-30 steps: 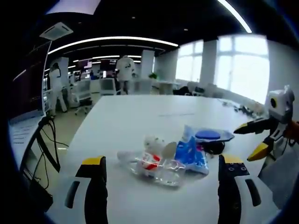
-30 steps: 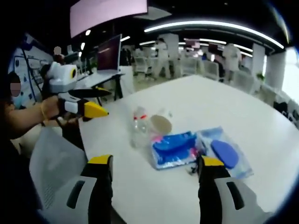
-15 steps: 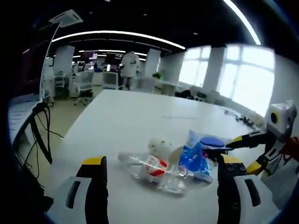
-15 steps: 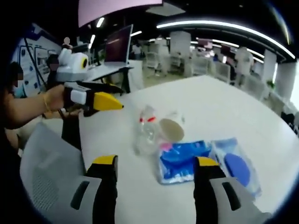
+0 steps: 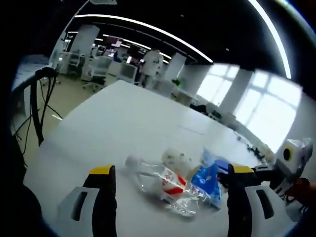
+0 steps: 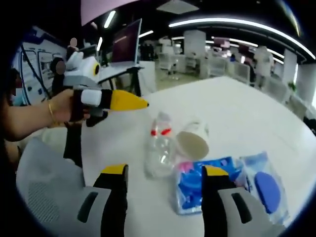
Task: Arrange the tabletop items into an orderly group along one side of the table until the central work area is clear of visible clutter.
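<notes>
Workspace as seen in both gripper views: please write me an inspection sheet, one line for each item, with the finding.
Surface: white table, mostly bare, things grouped near one edge.
Job's things: clear plastic bottle lying on its side; white cup tipped over beside it; blue packet; clear bag with a blue disc next to the packet.
Clutter: nothing seen beyond these things.
Grippers: left gripper held in a hand above the table edge, fingers look together; right gripper open, fingers on either side of the bottle's base and the packet, touching nothing.
Cables: black cables hanging beside the table.
Surroundings: open office with desks, a monitor, windows, people standing far off.
</notes>
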The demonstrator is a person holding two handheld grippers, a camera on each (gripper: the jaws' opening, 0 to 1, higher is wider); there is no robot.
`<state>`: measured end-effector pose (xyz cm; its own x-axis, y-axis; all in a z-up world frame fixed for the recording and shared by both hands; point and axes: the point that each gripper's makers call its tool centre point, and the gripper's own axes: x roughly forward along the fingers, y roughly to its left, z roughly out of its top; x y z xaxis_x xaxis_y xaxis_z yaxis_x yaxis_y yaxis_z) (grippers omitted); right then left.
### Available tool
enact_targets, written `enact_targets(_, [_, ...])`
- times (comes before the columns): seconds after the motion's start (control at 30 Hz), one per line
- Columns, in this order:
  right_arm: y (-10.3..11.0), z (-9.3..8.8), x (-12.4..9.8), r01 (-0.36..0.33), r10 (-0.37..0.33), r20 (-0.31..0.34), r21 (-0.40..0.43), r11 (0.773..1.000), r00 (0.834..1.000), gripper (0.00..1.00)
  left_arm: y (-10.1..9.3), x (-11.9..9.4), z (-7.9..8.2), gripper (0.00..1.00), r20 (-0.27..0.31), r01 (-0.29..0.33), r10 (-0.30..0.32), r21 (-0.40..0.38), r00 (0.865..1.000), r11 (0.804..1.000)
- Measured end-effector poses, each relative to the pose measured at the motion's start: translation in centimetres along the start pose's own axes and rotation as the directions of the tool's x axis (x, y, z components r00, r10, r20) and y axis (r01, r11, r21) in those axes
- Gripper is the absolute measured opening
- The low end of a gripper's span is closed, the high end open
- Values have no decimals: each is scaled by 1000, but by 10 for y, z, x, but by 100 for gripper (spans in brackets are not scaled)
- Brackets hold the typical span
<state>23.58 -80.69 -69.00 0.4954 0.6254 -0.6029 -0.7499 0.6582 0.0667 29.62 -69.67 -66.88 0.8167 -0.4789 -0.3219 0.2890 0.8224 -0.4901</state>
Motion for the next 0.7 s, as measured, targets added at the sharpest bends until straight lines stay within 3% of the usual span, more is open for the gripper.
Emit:
enact_targets(0.2, [-1,-4,19,13,-14,-38,-23,1000,999,56,15,10,-4,86,-4,-2,1,-175,1000,985])
enact_targets(0.6, [-2,-5,45,-3,4,-44,19,1000,999,51,30,29,-8,80,1,-3,3,-254,1000,967])
enact_targets(0.7, [-1,-6,52,-7,8,-48,22,1000,999,49,34,35,-9,78,22,9,-1,-327,1000,945])
